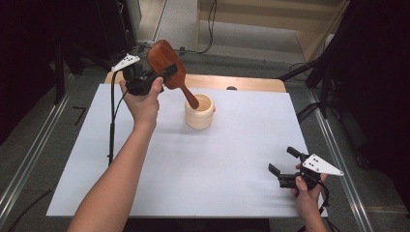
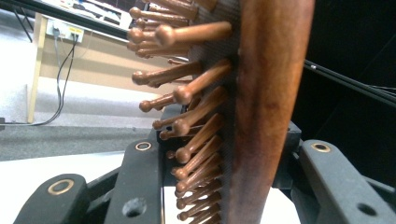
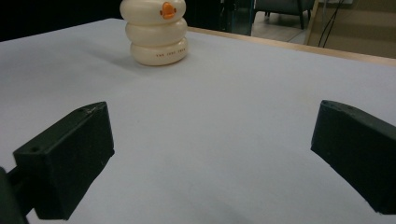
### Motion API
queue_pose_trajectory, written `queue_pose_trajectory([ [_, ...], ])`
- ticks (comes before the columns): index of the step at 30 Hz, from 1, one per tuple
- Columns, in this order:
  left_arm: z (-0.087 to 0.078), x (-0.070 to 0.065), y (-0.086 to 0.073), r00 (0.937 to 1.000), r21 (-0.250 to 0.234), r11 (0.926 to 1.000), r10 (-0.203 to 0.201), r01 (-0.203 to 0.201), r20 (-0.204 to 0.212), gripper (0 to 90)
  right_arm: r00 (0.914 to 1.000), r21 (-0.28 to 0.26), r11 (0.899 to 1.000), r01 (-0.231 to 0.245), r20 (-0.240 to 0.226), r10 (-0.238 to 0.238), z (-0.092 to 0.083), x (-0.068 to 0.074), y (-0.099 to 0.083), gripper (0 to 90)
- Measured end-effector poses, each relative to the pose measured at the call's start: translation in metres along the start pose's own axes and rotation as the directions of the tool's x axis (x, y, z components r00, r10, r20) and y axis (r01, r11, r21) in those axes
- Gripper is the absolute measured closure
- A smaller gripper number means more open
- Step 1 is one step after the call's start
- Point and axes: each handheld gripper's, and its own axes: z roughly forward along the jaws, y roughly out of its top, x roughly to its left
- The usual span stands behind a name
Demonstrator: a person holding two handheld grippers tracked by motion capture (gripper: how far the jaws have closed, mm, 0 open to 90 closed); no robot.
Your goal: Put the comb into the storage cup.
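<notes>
Left arm: reaches in from the bottom of the high view, forearm slanting up and to the right, wrist raised above the surface point(image 1: 193, 164).
Left hand-held gripper point(image 1: 162, 75): held up in the air at the far left part of the surface, jaws pointing to the right and clamped on the brush point(image 1: 167, 63).
Brush: dark red-brown wood, gripped at its broad head; the head tilts up and away behind the jaws, the handle slants down and to the right from them.
Brush handle tip: at the rim of the cup point(image 1: 199, 112) – whether it touches the rim or dips just inside, I cannot tell.
Left gripper view: the brush point(image 2: 266, 112) stands edge-on between the two black jaws, its round-tipped wooden pins point(image 2: 191, 93) sticking out to the left.
Cup: cream, ringed like three stacked rolls, upright just below and to the right of the left hand-held gripper; what lies inside is not visible.
Right hand: low at the near right corner of the surface, wrist coming in from the bottom edge.
Right hand-held gripper point(image 1: 283, 162): jaws spread wide, nothing between them – pointing left and away across the surface.
Right gripper view: the cup point(image 3: 158, 32) stands well ahead of the jaws, left of centre, an orange mark on its top ring.
</notes>
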Motion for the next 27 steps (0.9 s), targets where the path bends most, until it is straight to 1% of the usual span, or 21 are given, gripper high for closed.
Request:
queue_pose_trajectory([
  [9, 0.014, 0.002, -0.008, 0.9998, 0.008, 1.0000, 0.003, -0.003, -0.019, 58.5, 1.0000, -0.001, 1.000, -0.001, -0.002, 0.001, 0.000, 0.000, 0.000, 0.0],
  [12, 0.018, 0.003, -0.011, 0.9998, 0.011, 0.9999, -0.002, 0.002, -0.022, 58.4, 1.0000, -0.002, 1.000, -0.002, -0.002, 0.002, 0.000, 0.000, 0.000, 0.0],
  [15, 0.023, 0.003, -0.015, 0.9993, 0.015, 0.9999, 0.009, -0.009, -0.036, 58.4, 1.0000, -0.002, 1.000, -0.002, -0.003, 0.002, 0.000, 0.000, 0.000, 0.0],
  [18, 0.027, 0.002, -0.019, 0.9982, 0.020, 0.9994, 0.030, -0.029, -0.052, 58.4, 1.0000, -0.003, 1.000, -0.002, -0.004, 0.002, 0.000, 0.000, 0.000, 0.0],
  [20, 0.032, 0.002, -0.025, 0.9983, 0.022, 0.9994, 0.026, -0.025, -0.053, 58.4, 1.0000, -0.004, 1.000, -0.006, -0.003, 0.006, 0.000, 0.000, 0.000, 0.0],
  [21, 0.032, 0.002, -0.025, 0.9983, 0.022, 0.9994, 0.026, -0.025, -0.053, 58.3, 1.0000, -0.004, 1.000, -0.006, -0.003, 0.006, 0.000, 0.000, 0.000, 0.0],
  [24, 0.038, 0.003, -0.033, 0.9987, 0.026, 0.9996, 0.010, -0.009, -0.049, 58.3, 1.0000, -0.003, 1.000, -0.005, -0.004, 0.005, 0.000, -0.001, 0.000, 0.0],
  [27, 0.043, 0.004, -0.041, 0.9983, 0.038, 0.9992, 0.011, -0.009, -0.056, 58.4, 1.0000, -0.004, 1.000, -0.005, -0.004, 0.005, 0.000, -0.001, 0.000, 0.0],
])
